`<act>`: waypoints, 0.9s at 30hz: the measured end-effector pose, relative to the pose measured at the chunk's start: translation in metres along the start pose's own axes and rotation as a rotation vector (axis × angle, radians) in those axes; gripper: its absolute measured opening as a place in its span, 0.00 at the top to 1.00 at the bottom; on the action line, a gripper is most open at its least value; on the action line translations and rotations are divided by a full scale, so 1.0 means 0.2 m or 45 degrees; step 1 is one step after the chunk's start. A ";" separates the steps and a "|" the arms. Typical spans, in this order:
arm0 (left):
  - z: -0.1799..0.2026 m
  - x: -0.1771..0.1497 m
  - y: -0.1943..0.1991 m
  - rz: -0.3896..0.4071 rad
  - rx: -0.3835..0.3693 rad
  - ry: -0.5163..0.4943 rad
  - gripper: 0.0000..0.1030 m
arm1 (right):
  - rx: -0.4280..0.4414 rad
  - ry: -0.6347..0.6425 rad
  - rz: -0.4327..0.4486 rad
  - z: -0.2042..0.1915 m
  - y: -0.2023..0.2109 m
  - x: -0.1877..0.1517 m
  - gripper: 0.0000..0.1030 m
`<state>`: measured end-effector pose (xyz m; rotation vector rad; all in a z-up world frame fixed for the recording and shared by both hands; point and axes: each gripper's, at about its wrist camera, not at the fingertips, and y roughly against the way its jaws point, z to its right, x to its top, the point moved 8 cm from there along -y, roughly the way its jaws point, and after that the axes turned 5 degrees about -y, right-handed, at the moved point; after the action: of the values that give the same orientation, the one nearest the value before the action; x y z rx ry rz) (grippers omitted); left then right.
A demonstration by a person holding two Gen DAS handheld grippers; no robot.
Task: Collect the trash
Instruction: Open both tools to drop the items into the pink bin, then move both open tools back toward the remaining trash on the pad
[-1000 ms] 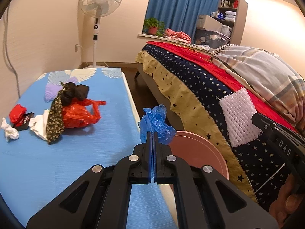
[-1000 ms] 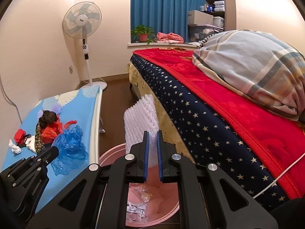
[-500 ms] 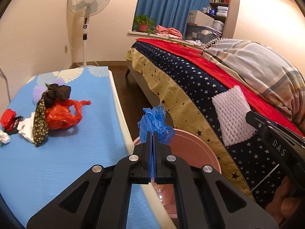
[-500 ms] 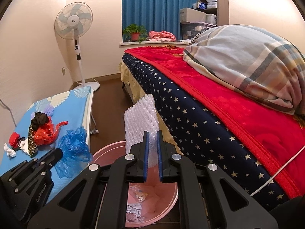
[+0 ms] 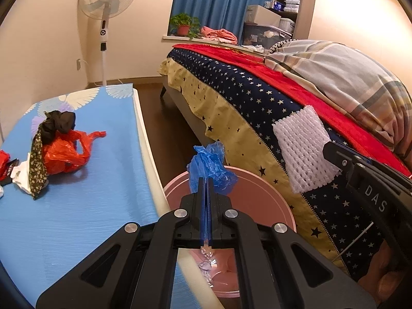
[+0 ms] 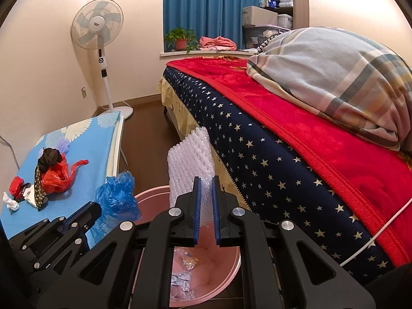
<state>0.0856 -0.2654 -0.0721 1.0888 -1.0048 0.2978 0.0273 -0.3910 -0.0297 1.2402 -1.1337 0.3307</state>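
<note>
My left gripper (image 5: 206, 180) is shut on a crumpled blue plastic bag (image 5: 209, 166) and holds it above the pink bin (image 5: 260, 193). The bag also shows in the right wrist view (image 6: 118, 197). My right gripper (image 6: 205, 180) is shut on a white bubble-wrap sheet (image 6: 190, 162), upright over the pink bin (image 6: 226, 278). The sheet also shows in the left wrist view (image 5: 303, 149). The bin holds crumpled wrappers (image 6: 182, 278).
A blue mat (image 5: 85, 206) at left carries a red plastic bag (image 5: 64, 154), dark cloth (image 5: 58, 122) and small scraps (image 6: 15, 193). A bed with a star-print cover (image 6: 270, 164) rises at right. A standing fan (image 6: 101, 51) is at the back wall.
Both grippers have moved to the right and further over the pink bin, each still holding its item. More of the bin's inside shows now.
</note>
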 end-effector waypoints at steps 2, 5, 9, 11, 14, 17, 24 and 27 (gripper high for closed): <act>0.01 0.00 -0.01 -0.005 -0.004 -0.001 0.99 | -0.006 -0.004 -0.003 0.01 -0.01 0.00 0.91; 0.01 -0.01 -0.04 -0.022 -0.019 0.003 0.99 | -0.018 -0.016 -0.008 0.02 -0.02 0.00 0.87; 0.01 -0.02 -0.06 -0.047 -0.025 0.021 0.86 | -0.041 -0.036 -0.018 0.04 -0.03 0.00 0.68; -0.01 -0.03 -0.06 -0.045 -0.015 0.038 0.77 | -0.053 -0.049 -0.010 0.05 -0.03 0.00 0.56; -0.03 -0.02 -0.05 -0.038 -0.021 0.071 0.77 | -0.052 -0.055 -0.008 0.06 -0.03 0.00 0.56; -0.04 -0.02 -0.03 -0.030 -0.011 0.069 0.77 | -0.048 -0.055 -0.004 0.06 -0.02 0.00 0.56; -0.09 -0.02 0.01 -0.018 0.000 0.086 0.77 | -0.020 -0.044 0.004 0.03 0.00 -0.01 0.56; -0.12 -0.02 0.04 -0.005 0.015 0.091 0.77 | 0.002 -0.051 0.010 0.01 0.01 -0.01 0.57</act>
<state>0.0913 -0.2409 -0.0728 1.0833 -0.9380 0.3372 0.0238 -0.3913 -0.0297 1.2487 -1.1731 0.3138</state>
